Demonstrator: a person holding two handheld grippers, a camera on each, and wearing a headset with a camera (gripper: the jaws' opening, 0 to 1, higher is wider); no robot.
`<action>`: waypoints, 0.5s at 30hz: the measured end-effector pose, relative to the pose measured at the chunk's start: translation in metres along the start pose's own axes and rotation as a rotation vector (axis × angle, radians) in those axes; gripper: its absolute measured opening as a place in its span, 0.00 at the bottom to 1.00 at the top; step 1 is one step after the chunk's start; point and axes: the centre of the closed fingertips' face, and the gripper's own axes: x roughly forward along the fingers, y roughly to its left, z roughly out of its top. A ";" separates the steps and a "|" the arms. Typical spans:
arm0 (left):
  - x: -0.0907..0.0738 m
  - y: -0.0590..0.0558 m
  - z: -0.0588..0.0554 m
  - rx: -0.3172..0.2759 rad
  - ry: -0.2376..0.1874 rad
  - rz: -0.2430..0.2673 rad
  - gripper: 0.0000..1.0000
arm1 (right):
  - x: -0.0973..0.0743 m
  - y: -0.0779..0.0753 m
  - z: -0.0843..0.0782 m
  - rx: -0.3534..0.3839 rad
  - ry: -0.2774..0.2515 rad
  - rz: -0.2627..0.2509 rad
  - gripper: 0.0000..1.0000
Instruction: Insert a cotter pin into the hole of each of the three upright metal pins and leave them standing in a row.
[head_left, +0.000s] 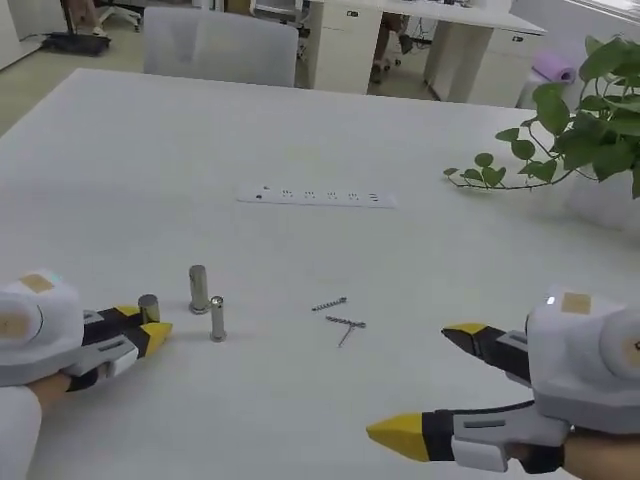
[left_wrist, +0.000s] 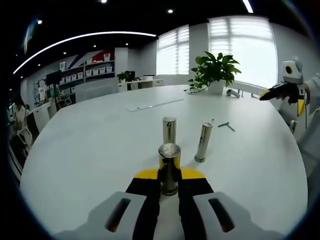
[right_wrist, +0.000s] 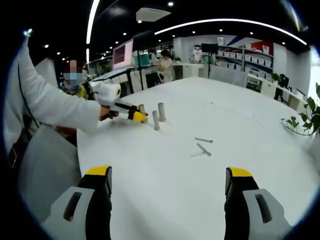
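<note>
Held metal pin (head_left: 148, 307) (left_wrist: 169, 167): stands upright on the near side of the power strip (head_left: 315, 196), out past its left end. The left tool (head_left: 145, 320) (left_wrist: 169, 175) pinches it low on the shank, probably to steady it while its hole takes a pin.
Other metal pins: the tall metal pin (head_left: 198, 288) (left_wrist: 169, 130) and the slim metal pin (head_left: 217, 318) (left_wrist: 203, 142) stand free just beside the held one, closer to the strip's left end. They form a loose cluster, not yet a tidy row.
Cotter pins (head_left: 345, 324) (right_wrist: 203, 145): lie flat on the near side of the strip's middle, apart from the metal pins. Their number is hard to tell.
Right tool (head_left: 425, 380) (right_wrist: 169, 172): jaws spread wide and empty, nearer the person than the strip's right end, and apparently free to fetch a cotter pin.
Worktop (head_left: 150, 170): pale, matte and broad.
Room: a potted plant (head_left: 585, 120) sits beyond the strip's right end. A chair (head_left: 220, 45) and office desks stand past its far side.
</note>
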 end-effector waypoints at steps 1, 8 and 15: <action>-0.001 -0.002 -0.001 0.010 -0.001 -0.006 0.10 | 0.000 0.000 0.000 0.000 0.000 0.000 0.95; -0.006 -0.017 0.000 0.043 0.003 -0.045 0.10 | 0.001 0.001 0.001 -0.005 -0.001 0.007 0.95; -0.013 -0.029 0.005 0.048 -0.001 -0.078 0.10 | 0.001 0.003 0.003 -0.011 -0.010 0.016 0.95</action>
